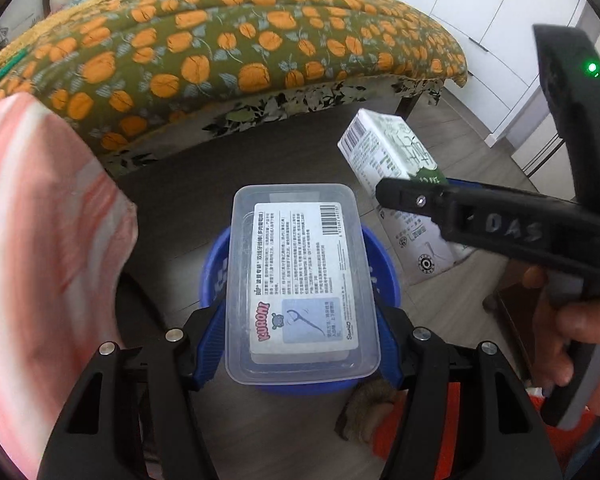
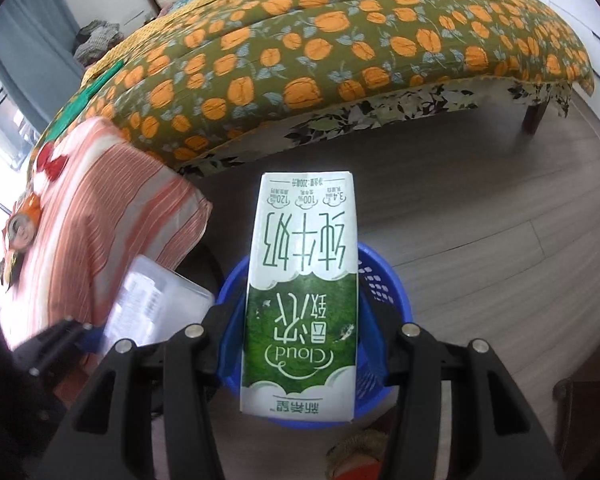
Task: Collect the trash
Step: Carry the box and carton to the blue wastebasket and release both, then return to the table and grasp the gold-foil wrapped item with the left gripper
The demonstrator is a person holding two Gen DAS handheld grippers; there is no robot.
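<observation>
My left gripper (image 1: 300, 322) is shut on a clear plastic box (image 1: 300, 280) with a white floss-pick label, its blue pads pressing on both long sides. The box hangs over a blue plastic basket (image 1: 385, 268) on the floor. My right gripper (image 2: 300, 326) is shut on a green and white milk carton (image 2: 300, 280), held upside down above the same basket (image 2: 384, 280). In the left wrist view the carton (image 1: 384, 148) and a right fingertip (image 1: 400, 196) come in from the right, with a hand on the handle. The box (image 2: 156, 300) shows at lower left of the right wrist view.
A bed with an orange-patterned quilt (image 2: 340, 40) runs along the back. A pink striped pillow (image 2: 112, 208) overhangs at left, a crushed can (image 2: 22, 228) beside it. A white printed bag (image 1: 420, 248) stands on the wood floor. A bed leg (image 2: 534, 118) is at right.
</observation>
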